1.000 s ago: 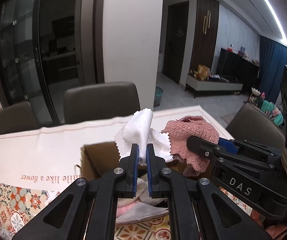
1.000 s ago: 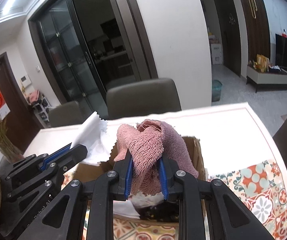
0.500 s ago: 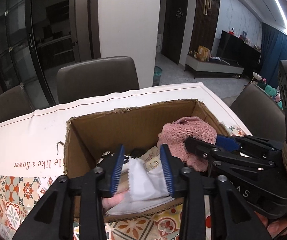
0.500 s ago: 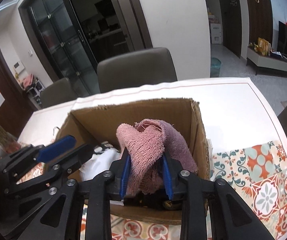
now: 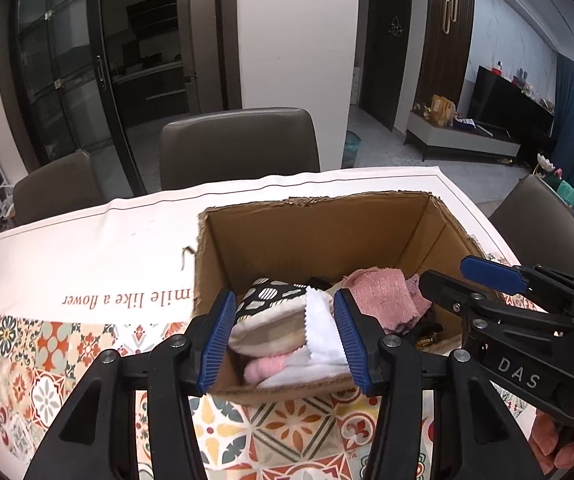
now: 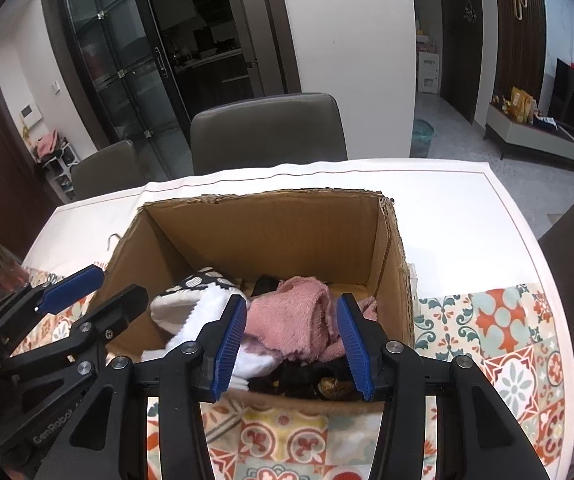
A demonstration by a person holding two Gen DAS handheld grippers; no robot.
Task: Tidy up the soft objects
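Cardboard box (image 5: 319,236) on the desk (image 5: 87,248) now holds the white cloth (image 5: 321,332) and pink towel (image 6: 287,320). Left claw (image 5: 283,340) and right claw (image 6: 291,344) have just been opening, pads clear of the fabric. Best lift both straight up without snagging loose edges.

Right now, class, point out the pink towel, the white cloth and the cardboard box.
pink towel (image 6: 287,316): right wrist view, middle of its fluffy fold.
white cloth (image 5: 321,330): left wrist view, flat part beside its zigzag edge.
cardboard box (image 6: 271,232): right wrist view, inner back wall.
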